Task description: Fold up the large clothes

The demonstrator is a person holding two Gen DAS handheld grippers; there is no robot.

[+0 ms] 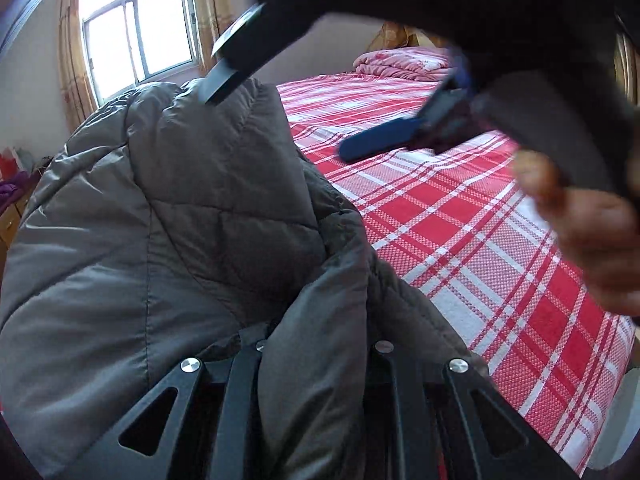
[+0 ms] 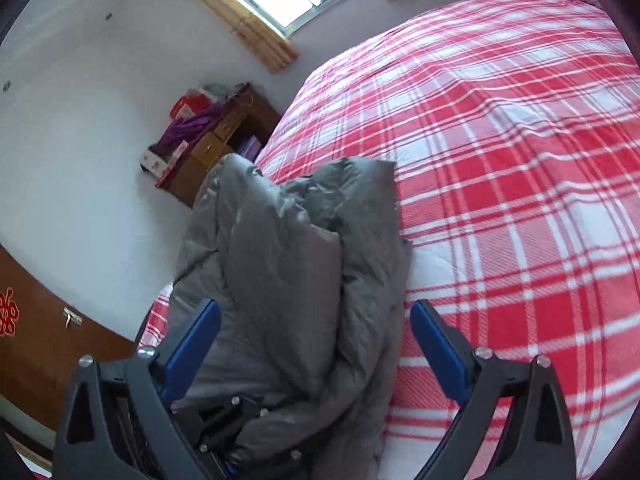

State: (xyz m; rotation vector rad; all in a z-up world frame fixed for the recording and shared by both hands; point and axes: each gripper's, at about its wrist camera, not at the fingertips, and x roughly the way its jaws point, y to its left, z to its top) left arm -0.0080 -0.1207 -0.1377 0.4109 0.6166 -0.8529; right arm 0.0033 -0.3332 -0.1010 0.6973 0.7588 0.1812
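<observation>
From your left wrist, the grey padded jacket (image 1: 192,208) fills the near half of the view, bunched up over the red plaid bed (image 1: 500,240). Your left gripper (image 1: 316,344) has its fingers closed on a thick fold of the jacket, the fabric swelling up between them. Beyond the jacket, your right gripper (image 1: 280,92) crosses overhead with its fingers spread wide and nothing in them; one blue finger (image 1: 380,140) hangs over the bed, clear of the jacket.

From your right wrist, the jacket (image 2: 288,272) lies at the bed's (image 2: 520,160) near corner, close to the edge. Its long axis runs away from you toward the wooden cabinet (image 2: 216,148) by the wall, the far end pointing that way, though which end is the collar I cannot tell. Your right gripper (image 2: 316,328) straddles the jacket, fingers wide apart, holding nothing.

The risk: the jacket is slippery and puffy, and you hold it at one bunched point. Lift from there alone and the loose far end will likely sag off the bed's edge or twist. Closing the right fingers on several layers could trap a crooked fold.
</observation>
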